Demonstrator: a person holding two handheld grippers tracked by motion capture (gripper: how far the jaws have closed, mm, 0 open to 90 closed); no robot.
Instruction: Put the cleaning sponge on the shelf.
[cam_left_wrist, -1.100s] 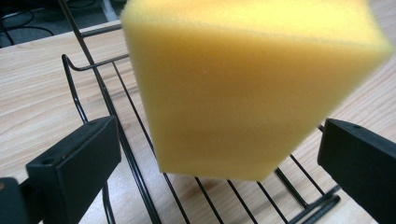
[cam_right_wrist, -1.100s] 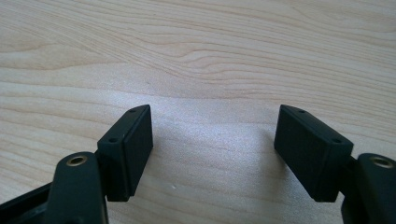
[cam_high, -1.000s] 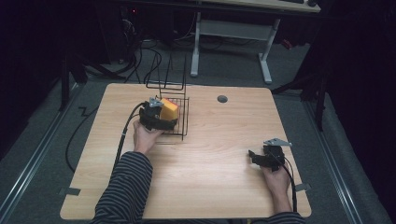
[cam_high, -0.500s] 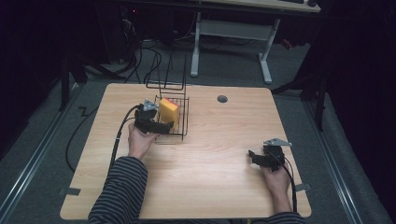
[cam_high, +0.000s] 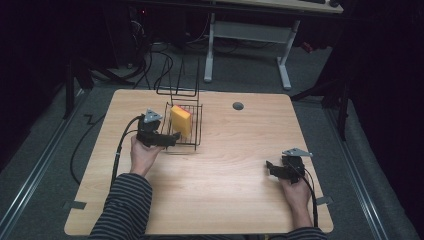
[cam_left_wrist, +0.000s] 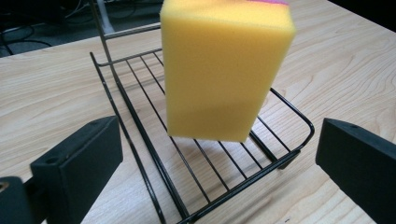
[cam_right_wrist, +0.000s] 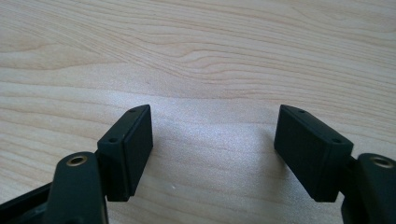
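A yellow sponge (cam_high: 181, 120) stands upright on its end in a black wire rack (cam_high: 196, 131) on the wooden table (cam_high: 225, 195). In the left gripper view the sponge (cam_left_wrist: 224, 70) rests on the rack's floor wires (cam_left_wrist: 299, 126), just beyond the jaws. My left gripper (cam_high: 172, 140) sits at the rack's near left side, open (cam_left_wrist: 215, 135); its jaws have just been closing a little, with nothing held between them. My right gripper (cam_high: 270, 167) lies low at the table's front right, open over bare wood (cam_right_wrist: 215, 130).
A round grey grommet (cam_high: 238, 106) sits near the table's far edge. A tall wire handle (cam_high: 180, 85) rises at the rack's far end. The left gripper's cable (cam_high: 120, 150) trails off the left side. Another desk's white legs (cam_high: 285, 65) stand behind.
My left gripper has let go of the sponge and drawn back toward the person and slightly left, leaving the sponge standing in the rack. The right gripper has stayed put.
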